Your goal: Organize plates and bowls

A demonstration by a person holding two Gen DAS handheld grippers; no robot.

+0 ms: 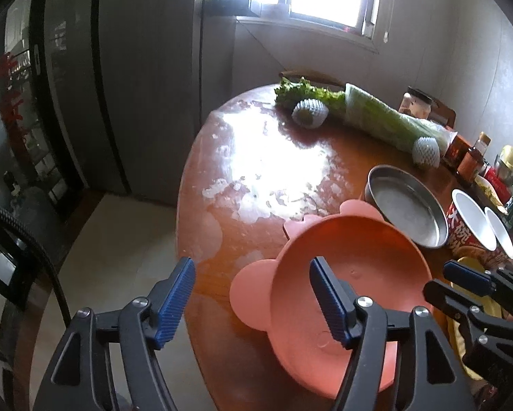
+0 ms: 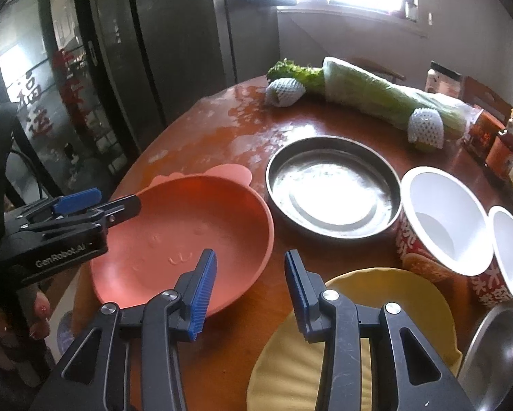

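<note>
A pink plate with bear ears (image 1: pixel 359 260) (image 2: pixel 174 226) lies at the near edge of the round wooden table (image 1: pixel 256 157). My left gripper (image 1: pixel 251 303) (image 2: pixel 95 205) is open astride the plate's left rim, one pad over the inside, one outside, neither pressing. My right gripper (image 2: pixel 251 294) (image 1: pixel 462 281) hovers with jaws a little apart and nothing between them, beside a yellow plate (image 2: pixel 393 308). A steel dish (image 2: pixel 331 185) (image 1: pixel 407 209) sits behind the pink plate. Two white-lined paper bowls (image 2: pixel 441 219) (image 2: pixel 510 250) stand to its right.
A steel bowl (image 2: pixel 499 346) shows at the bottom right. Along the far side lie a wrapped cabbage (image 2: pixel 376 96), lettuce (image 2: pixel 290 72) and two foam-netted fruits (image 2: pixel 283 92). Jars and bottles (image 2: pixel 496 140) crowd the right edge. A dark cabinet (image 2: pixel 126 51) stands left of the table.
</note>
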